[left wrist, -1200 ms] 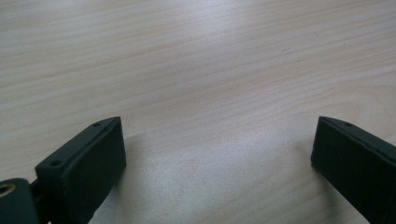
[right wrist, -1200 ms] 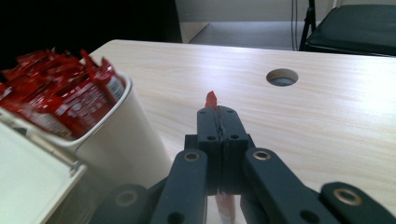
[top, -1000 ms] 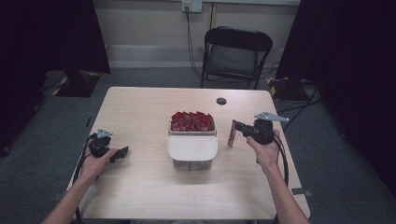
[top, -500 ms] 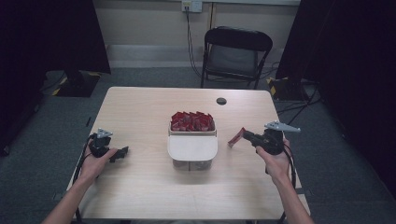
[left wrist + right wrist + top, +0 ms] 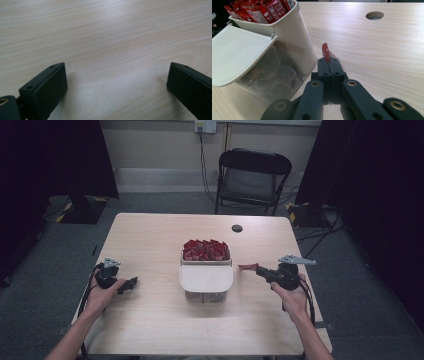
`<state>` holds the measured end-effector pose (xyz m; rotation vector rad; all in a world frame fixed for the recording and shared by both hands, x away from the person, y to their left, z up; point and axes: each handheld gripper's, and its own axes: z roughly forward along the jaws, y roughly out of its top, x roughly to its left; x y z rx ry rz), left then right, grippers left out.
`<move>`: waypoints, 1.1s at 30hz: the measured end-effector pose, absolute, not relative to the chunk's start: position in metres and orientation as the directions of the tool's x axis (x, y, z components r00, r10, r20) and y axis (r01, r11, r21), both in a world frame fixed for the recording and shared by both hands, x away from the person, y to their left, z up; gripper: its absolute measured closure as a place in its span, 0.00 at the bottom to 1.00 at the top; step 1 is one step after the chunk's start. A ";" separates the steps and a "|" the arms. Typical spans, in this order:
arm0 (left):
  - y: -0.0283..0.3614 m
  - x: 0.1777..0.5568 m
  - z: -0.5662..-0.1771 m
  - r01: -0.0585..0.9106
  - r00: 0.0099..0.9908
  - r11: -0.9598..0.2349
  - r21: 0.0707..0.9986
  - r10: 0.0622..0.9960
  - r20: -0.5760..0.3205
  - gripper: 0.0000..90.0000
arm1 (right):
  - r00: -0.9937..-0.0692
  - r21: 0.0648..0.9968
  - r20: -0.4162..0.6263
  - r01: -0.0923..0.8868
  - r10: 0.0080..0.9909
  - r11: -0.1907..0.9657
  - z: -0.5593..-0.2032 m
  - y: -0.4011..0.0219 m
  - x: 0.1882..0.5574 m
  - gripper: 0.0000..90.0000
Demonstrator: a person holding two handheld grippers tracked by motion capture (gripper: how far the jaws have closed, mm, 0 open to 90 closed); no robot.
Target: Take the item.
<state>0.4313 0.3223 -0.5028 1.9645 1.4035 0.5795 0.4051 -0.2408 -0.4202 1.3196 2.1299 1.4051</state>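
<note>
Right gripper (image 5: pixel 329 62) clamped on red packet (image 5: pixel 325 52) beside white container (image 5: pixel 294 37), left gripper (image 5: pixel 116 82) spread wide over bare table (image 5: pixel 112 32).

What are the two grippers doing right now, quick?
Left gripper: jaws open, holding nothing, over the table.
Right gripper: jaws shut on a red packet, beside the white container.

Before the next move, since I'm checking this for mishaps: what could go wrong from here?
The right gripper pinches the red packet by one thin end, so it might slip out. It also sits close beside the white container, whose flap hangs open; a swing could bump it.
</note>
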 end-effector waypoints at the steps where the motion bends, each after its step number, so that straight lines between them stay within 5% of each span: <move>1: 0.322 0.431 -0.503 0.658 0.330 -0.219 0.721 0.944 -0.015 0.03 | -0.549 0.832 0.246 0.542 0.799 0.116 -0.421 -0.241 0.405 1.00; 33: 0.322 0.431 -0.503 0.658 0.332 -0.221 0.720 0.943 -0.014 0.03 | -0.556 0.757 0.229 0.618 0.799 0.213 -0.455 -0.225 0.411 1.00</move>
